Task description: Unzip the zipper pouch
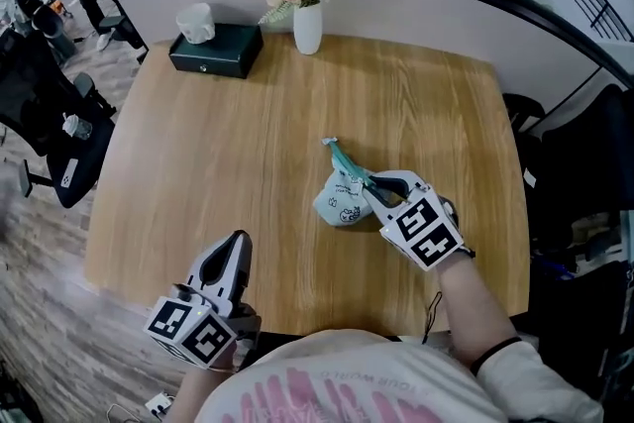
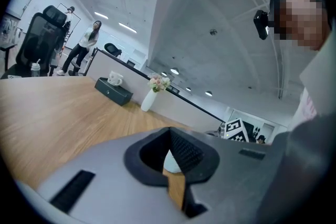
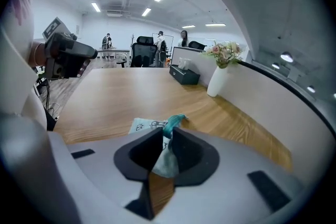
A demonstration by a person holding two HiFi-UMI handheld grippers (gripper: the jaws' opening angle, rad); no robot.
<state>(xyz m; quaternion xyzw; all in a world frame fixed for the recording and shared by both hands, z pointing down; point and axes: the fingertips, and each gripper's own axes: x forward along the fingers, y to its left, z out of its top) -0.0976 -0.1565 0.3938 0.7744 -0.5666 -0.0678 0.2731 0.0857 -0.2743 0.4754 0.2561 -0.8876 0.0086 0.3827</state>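
Note:
A small pale mint zipper pouch (image 1: 340,200) with cartoon prints lies crumpled on the wooden table (image 1: 228,154), right of centre. Its teal zipper strip (image 1: 339,154) stretches away toward the far side. My right gripper (image 1: 369,190) comes in from the pouch's right and is shut on its near fabric. In the right gripper view the pouch (image 3: 148,125) bunches between the dark pads of the right gripper (image 3: 163,137), and the teal strip (image 3: 174,121) rises just beyond them. My left gripper (image 1: 238,245) hovers at the table's near left edge, shut and empty, well apart from the pouch. The left gripper (image 2: 169,134) holds nothing between its pads.
A dark green tissue box (image 1: 216,51) and a white vase of flowers (image 1: 307,25) stand at the table's far edge against a curved partition. Office chairs (image 1: 54,129) sit left of the table. People stand in the distance.

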